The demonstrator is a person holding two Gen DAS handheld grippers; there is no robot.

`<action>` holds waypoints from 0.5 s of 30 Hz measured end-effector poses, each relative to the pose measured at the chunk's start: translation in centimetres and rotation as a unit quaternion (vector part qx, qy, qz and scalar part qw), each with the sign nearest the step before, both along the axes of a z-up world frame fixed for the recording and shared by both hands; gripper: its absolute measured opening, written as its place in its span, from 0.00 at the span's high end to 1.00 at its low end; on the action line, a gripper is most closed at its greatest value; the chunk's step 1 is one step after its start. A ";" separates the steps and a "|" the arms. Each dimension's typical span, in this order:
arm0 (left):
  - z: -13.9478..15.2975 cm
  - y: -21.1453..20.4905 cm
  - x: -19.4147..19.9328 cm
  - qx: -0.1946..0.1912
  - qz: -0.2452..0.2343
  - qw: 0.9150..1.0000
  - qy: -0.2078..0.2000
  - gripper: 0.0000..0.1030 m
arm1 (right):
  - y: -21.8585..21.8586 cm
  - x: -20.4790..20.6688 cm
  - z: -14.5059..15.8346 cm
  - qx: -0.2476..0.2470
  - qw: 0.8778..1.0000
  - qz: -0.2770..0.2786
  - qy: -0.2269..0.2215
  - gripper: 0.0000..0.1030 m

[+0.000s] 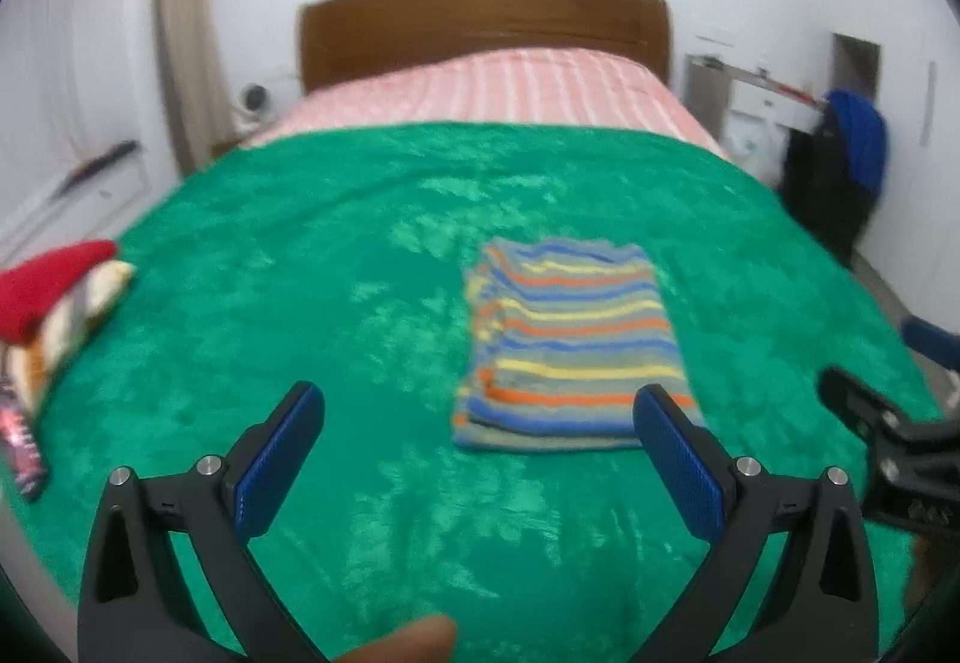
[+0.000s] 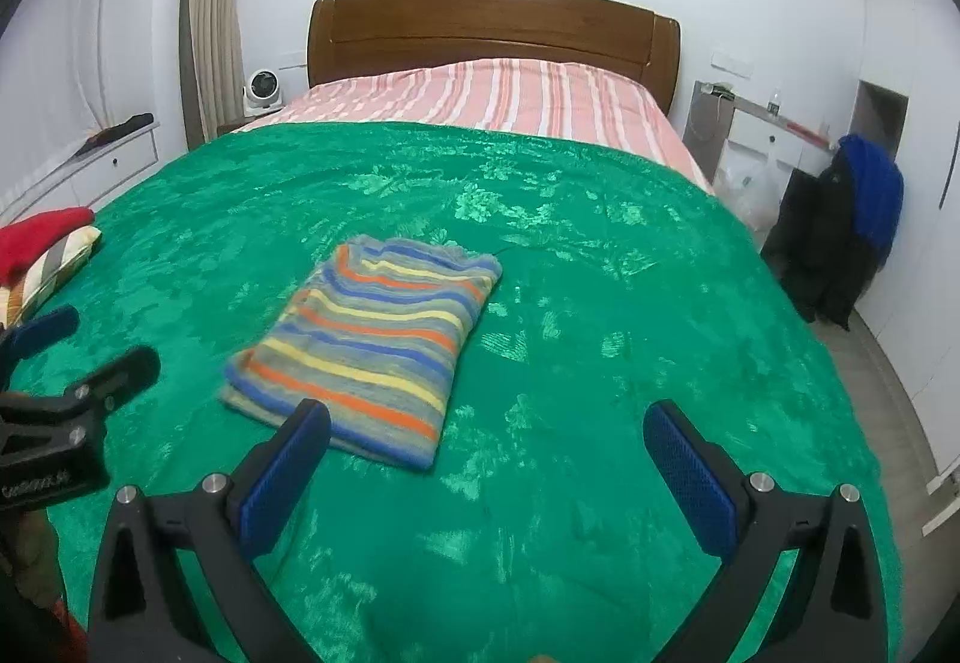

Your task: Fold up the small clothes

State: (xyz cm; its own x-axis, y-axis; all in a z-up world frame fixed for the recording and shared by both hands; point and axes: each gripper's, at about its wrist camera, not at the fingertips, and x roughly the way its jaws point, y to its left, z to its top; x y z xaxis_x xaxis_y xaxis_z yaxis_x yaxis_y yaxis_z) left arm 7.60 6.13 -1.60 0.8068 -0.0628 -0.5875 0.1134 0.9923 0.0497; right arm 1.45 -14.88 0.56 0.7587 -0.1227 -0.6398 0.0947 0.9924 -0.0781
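Note:
A striped garment [image 1: 570,345] in blue, orange, yellow and grey lies folded into a flat rectangle on the green blanket [image 1: 300,255]. My left gripper [image 1: 480,411] stands open above the blanket, short of the garment's near edge, with nothing between its blue pads. My right gripper [image 2: 489,423] is open too, and the striped garment [image 2: 372,339] lies ahead of it to the left, untouched. Each gripper shows at the edge of the other's view: the right gripper [image 1: 888,423] and the left gripper [image 2: 78,357].
A red garment [image 1: 48,285] on a patterned pillow [image 1: 78,315] lies at the blanket's left edge. Beyond the blanket are a pink striped sheet [image 2: 480,93] and a wooden headboard [image 2: 492,27]. A chair draped in blue and black clothing [image 2: 852,219] stands to the right of the bed.

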 end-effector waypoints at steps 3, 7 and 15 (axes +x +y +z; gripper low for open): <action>0.9 -0.2 -1.1 0.021 0.017 1.000 -0.014 0.00 | 0.4 -1.3 0.9 0.000 1.000 0.002 -0.003 0.00; 1.8 -0.1 -2.3 0.004 0.003 1.000 0.001 0.00 | 0.5 -2.8 1.8 0.008 1.000 0.004 -0.006 0.00; 3.2 -0.1 -4.6 -0.012 -0.012 1.000 0.014 0.00 | 0.9 -4.9 3.3 0.027 0.999 0.012 -0.012 0.00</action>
State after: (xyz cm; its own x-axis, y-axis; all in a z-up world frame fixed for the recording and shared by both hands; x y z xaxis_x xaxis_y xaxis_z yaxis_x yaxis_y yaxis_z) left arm 3.04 6.03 1.60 0.7877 -0.0966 -0.6084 0.1380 0.9902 0.0215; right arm -3.41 -14.01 3.90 0.7768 -0.0702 -0.6258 0.0717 0.9972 -0.0229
